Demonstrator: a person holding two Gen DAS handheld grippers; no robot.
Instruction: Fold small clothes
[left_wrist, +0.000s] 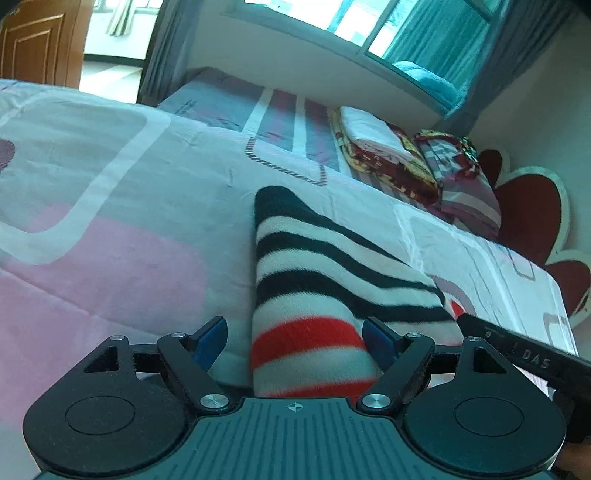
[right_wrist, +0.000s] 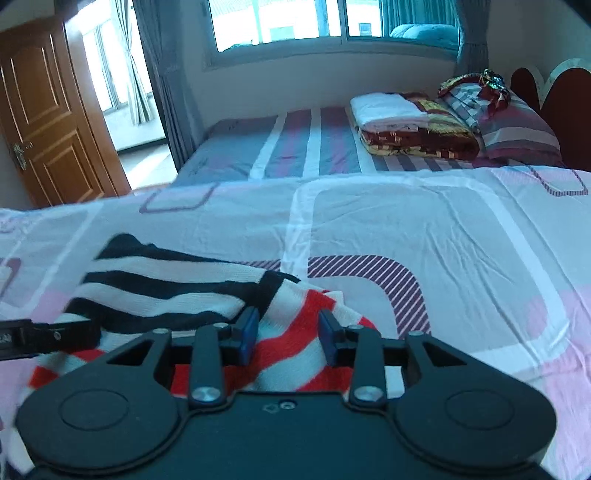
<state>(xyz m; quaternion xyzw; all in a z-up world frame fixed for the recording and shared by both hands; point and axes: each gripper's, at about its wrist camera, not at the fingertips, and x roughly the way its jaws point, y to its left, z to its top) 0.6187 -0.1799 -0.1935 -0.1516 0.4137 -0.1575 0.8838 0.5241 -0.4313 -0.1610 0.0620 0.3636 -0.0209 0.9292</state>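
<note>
A small knit garment (left_wrist: 317, 280) with black, white and red stripes lies on the pink and white quilt (left_wrist: 110, 221). My left gripper (left_wrist: 295, 336) is open, its blue pads on either side of the garment's red-striped end. In the right wrist view the same garment (right_wrist: 177, 291) lies partly folded, black stripes at the left, red stripes nearest me. My right gripper (right_wrist: 288, 332) is open just above the red-striped part. The right gripper's body shows at the right edge of the left wrist view (left_wrist: 524, 354), and the left one at the left edge of the right wrist view (right_wrist: 40, 336).
Folded blankets (right_wrist: 413, 125) and a pillow (right_wrist: 517, 133) sit at the far end of the bed, by a red heart-shaped headboard (left_wrist: 532, 218). A window (right_wrist: 295, 18) with curtains is behind, and a wooden door (right_wrist: 44, 118) stands at the left.
</note>
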